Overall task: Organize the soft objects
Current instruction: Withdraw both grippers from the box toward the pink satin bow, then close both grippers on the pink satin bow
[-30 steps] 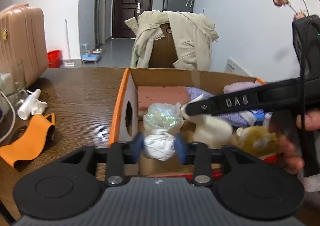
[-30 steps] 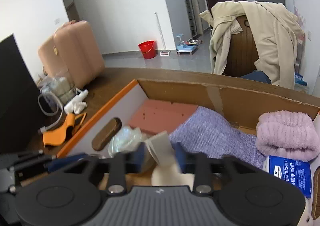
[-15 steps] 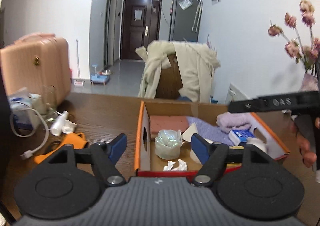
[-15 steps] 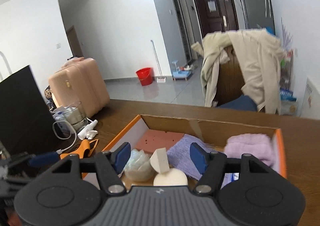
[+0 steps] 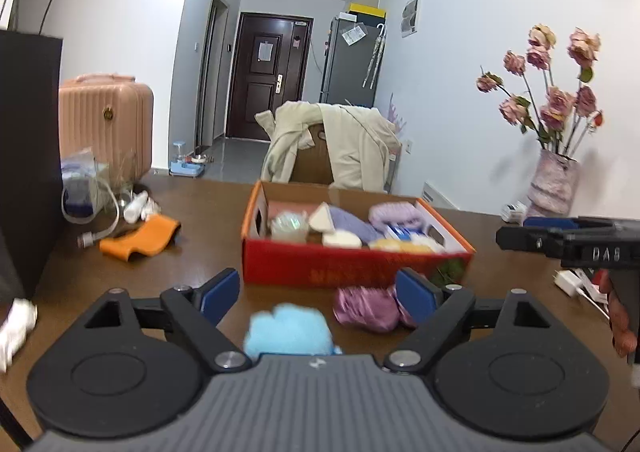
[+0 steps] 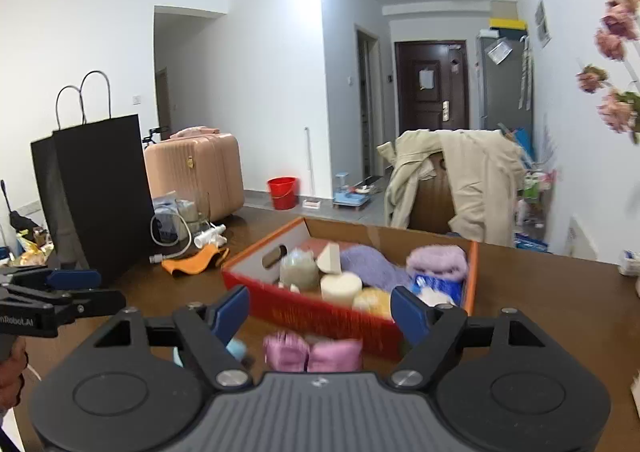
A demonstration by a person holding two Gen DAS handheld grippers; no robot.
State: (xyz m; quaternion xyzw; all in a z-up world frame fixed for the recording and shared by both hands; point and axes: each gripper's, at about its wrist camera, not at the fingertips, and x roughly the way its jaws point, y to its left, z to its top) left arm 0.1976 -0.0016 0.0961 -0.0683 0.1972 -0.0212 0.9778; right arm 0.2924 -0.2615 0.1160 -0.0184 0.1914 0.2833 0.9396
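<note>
Left wrist view: both grippers, left (image 5: 318,294) and right (image 6: 320,310), are spread wide and empty, so drop the left squarely over the blue puff (image 5: 289,328) at lower centre (pink bundle (image 5: 366,308) beside it) before squeezing, then lift into the box (image 5: 352,272).

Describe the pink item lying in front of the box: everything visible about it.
The pink item is a shiny, crinkled bundle, satin-like, seemingly two bunched lumps side by side. It lies on the wooden table just before the red front wall of the box, apparently not touching it, right of the blue fluffy item. Neither gripper holds it. Blur hides finer detail.
</note>
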